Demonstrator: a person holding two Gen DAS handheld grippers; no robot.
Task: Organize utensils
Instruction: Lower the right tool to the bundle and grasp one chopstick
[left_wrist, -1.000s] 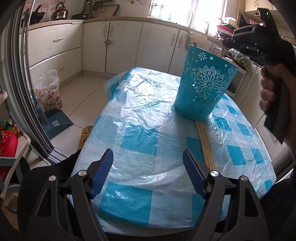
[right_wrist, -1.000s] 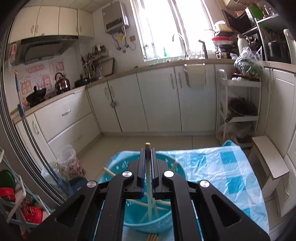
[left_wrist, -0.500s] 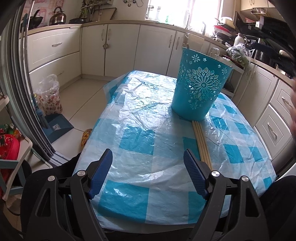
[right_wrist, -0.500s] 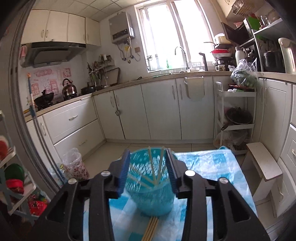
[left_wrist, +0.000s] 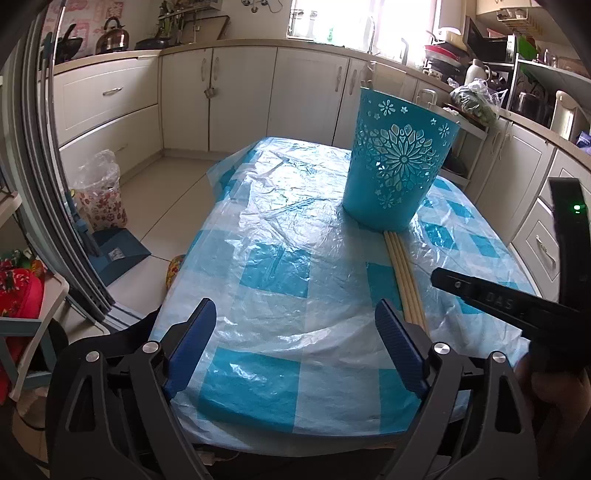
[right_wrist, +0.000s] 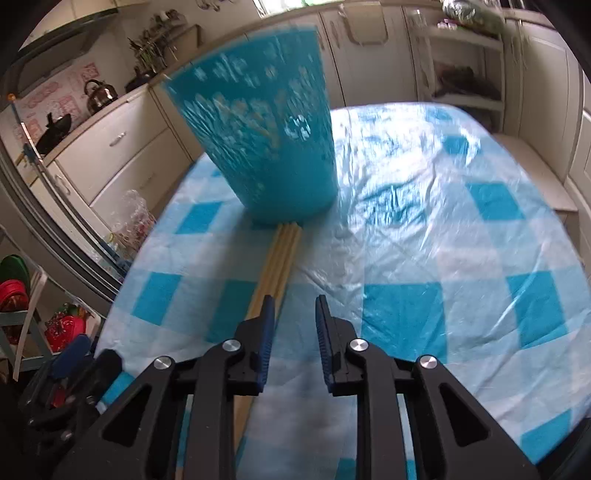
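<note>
A teal cut-out holder (left_wrist: 400, 162) stands upright on the checked table; it also shows, blurred, in the right wrist view (right_wrist: 258, 136). A few wooden chopsticks (left_wrist: 404, 277) lie side by side on the cloth, one end against the holder's base; they also show in the right wrist view (right_wrist: 277, 266). My left gripper (left_wrist: 295, 332) is open and empty, low at the table's near edge, left of the chopsticks. My right gripper (right_wrist: 293, 314) is open by a narrow gap and empty, just above the near part of the chopsticks, its left finger over them.
The table (left_wrist: 280, 236) has a blue-and-white cloth under clear plastic. White cabinets (left_wrist: 236, 96) ring the room. A floral bag (left_wrist: 101, 195) and a blue dustpan (left_wrist: 118, 254) sit on the floor at the left. A shelf with red items (left_wrist: 18, 295) stands nearby.
My right gripper let go of a chopstick over the holder, opened, then came down and back to the chopsticks on the table, its jaws narrower. The left gripper stayed put.
</note>
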